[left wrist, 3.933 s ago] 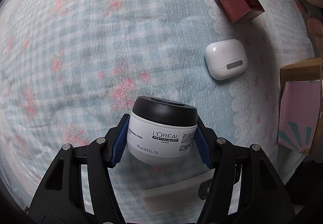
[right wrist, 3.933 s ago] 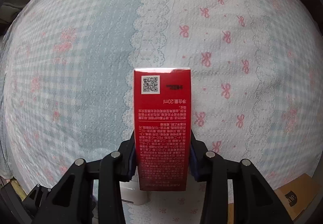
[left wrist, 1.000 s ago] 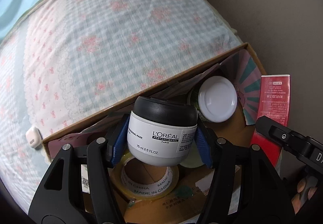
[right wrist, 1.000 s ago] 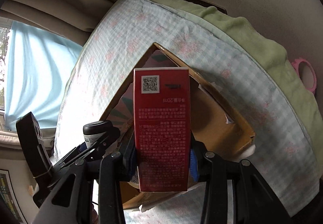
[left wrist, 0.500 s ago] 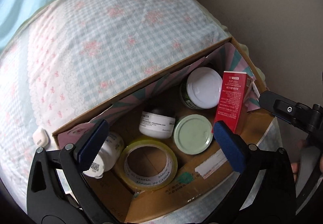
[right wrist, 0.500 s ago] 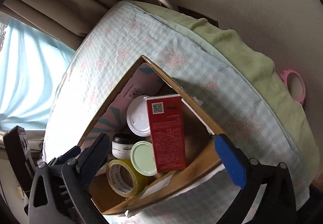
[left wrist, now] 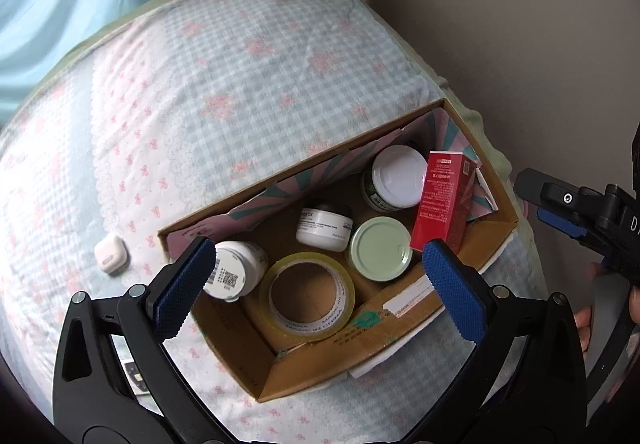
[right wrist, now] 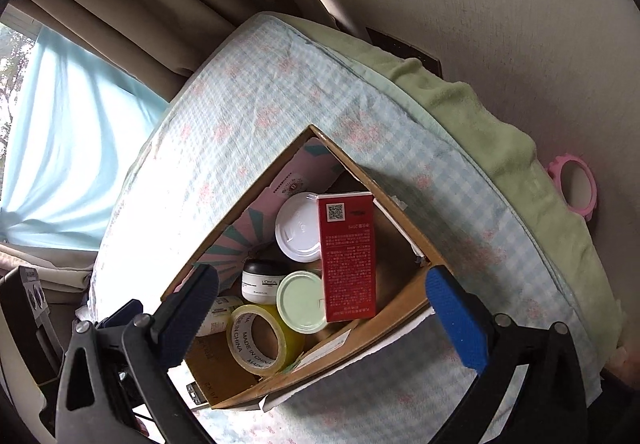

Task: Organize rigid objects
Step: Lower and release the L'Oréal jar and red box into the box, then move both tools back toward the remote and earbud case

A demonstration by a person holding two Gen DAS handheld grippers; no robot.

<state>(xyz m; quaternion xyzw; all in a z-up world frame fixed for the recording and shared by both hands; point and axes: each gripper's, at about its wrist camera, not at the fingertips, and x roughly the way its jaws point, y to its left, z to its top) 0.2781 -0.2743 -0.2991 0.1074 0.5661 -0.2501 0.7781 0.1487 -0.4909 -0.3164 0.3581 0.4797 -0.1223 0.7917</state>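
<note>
Both loads have left my jaws since a second ago: the black-lidded jar (left wrist: 325, 225) and the red carton (left wrist: 442, 206) now sit in the cardboard box (left wrist: 400, 344) on the bed (left wrist: 240, 64). I see my left hand-held gripper (left wrist: 320, 290) spread wide and empty above the tape roll (left wrist: 307, 296). My right hand-held gripper (right wrist: 322, 314) is equally spread, holding nothing. A white case (left wrist: 112, 254) lies beside the box.
</note>
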